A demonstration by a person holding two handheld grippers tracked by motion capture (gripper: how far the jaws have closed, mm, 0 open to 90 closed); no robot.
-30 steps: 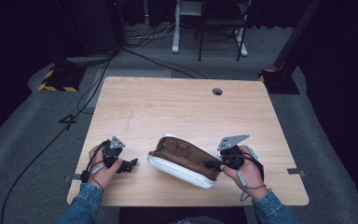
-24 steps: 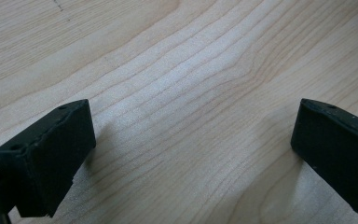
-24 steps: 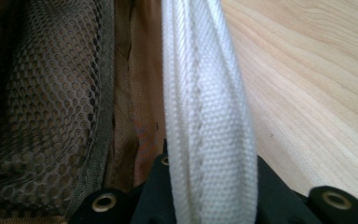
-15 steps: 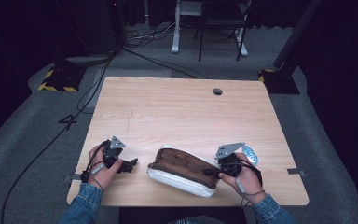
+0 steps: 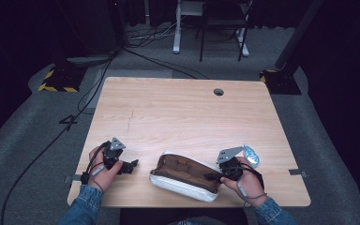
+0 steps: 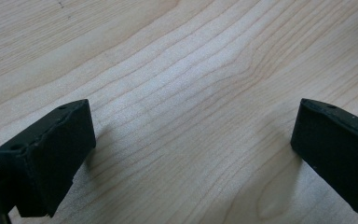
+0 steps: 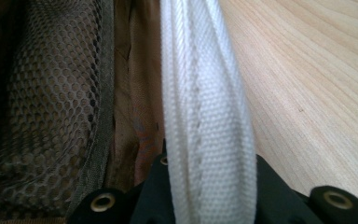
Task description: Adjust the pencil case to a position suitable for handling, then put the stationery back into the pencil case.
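Dark curtains and grey carpet surround a pale wooden desk [image 5: 183, 117], where a person in denim sleeves works from the near edge with a gripper in each hand. An open pouch [image 5: 187, 177], white outside with a brown lining and a mesh pocket, lies on the desk near its front edge, between the two hands. The right gripper [image 5: 214, 177] meets the pouch's right end, its jaws closed on the white ribbed rim [image 7: 205, 116], with the mesh to one side and bare wood to the other. The left gripper [image 5: 132, 165] rests on the desk well to the left of the pouch, its jaws spread wide over bare wood and holding nothing. A small blue-and-white item [image 5: 251, 155] lies just beyond the right hand [image 5: 246, 183].
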